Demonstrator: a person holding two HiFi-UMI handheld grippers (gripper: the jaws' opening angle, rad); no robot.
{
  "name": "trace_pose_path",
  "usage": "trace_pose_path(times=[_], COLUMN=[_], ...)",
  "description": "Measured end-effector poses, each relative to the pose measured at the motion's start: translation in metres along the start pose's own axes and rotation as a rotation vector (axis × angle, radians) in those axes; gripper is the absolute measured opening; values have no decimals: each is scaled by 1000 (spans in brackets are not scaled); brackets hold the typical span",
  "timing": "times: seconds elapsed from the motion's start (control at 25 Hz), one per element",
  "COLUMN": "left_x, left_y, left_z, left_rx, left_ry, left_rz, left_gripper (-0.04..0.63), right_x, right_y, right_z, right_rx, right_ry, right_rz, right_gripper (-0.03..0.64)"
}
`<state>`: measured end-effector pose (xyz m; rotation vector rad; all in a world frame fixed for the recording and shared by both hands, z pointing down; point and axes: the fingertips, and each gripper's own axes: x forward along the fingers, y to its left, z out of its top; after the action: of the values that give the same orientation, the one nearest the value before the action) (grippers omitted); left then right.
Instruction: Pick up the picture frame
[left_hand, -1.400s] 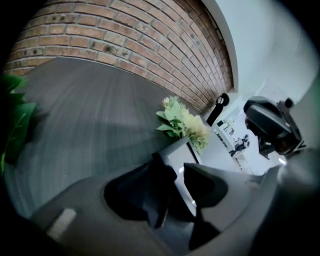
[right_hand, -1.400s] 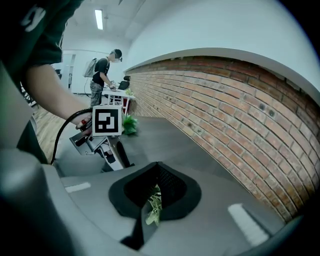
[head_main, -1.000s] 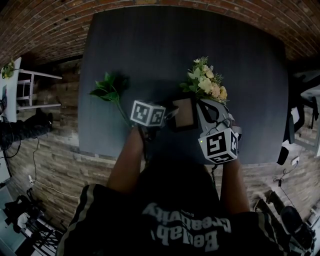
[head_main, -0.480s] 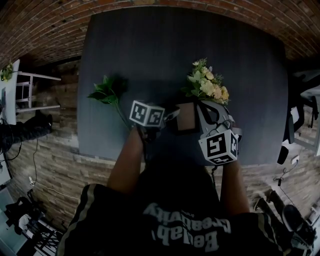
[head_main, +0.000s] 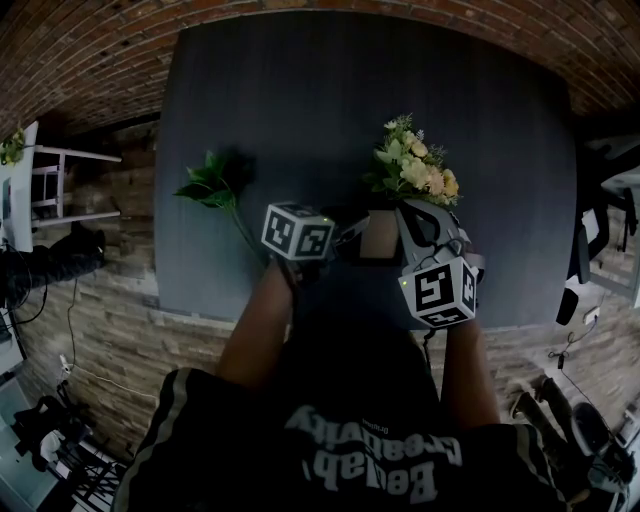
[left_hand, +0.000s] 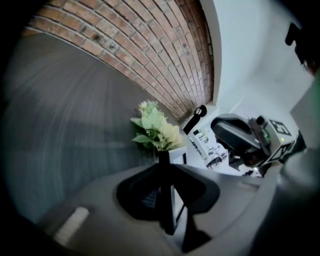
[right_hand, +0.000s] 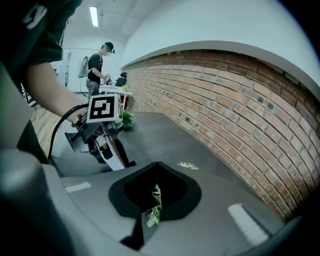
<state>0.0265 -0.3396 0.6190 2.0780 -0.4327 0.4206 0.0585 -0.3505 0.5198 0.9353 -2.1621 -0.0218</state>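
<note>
The picture frame (head_main: 380, 238), dark-rimmed with a brown face, sits between my two grippers near the front of the dark table (head_main: 330, 90). My left gripper (head_main: 350, 232) comes at it from the left. Its jaws are closing, and in the left gripper view (left_hand: 167, 192) the pads press on the frame's thin dark edge (left_hand: 165, 172). My right gripper (head_main: 425, 215) points away from me at the bunch of cream and yellow flowers (head_main: 415, 165). In the right gripper view (right_hand: 152, 205) its jaws are shut on green stems of that bunch.
A green leafy sprig (head_main: 215, 180) lies on the table's left part. The table's front edge (head_main: 340, 318) runs just under my hands. A brick wall (right_hand: 240, 100) borders the far side. A person (right_hand: 97, 67) stands far off in the room. A bit of leaf (right_hand: 188, 165) lies on the table.
The left gripper's jaws have closed on the frame's left edge, and it has risen a little with the frame. The right gripper and the flowers have kept still.
</note>
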Motion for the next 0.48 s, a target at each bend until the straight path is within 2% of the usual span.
trace_pose_path(times=[0.16,0.48], left_x=[-6,-20], left_y=[-11,-16], left_z=[11,18], left_rx=[43,47], left_ry=[-26,-54], left_rz=[28,43], left_gripper=[78,77], right_x=[-2,-8], right_y=[-1,1], right_z=[-1,2], right_rx=[9,22], right_ry=[2,-3], right_rz=[-11,-34], right_gripper=[6,6])
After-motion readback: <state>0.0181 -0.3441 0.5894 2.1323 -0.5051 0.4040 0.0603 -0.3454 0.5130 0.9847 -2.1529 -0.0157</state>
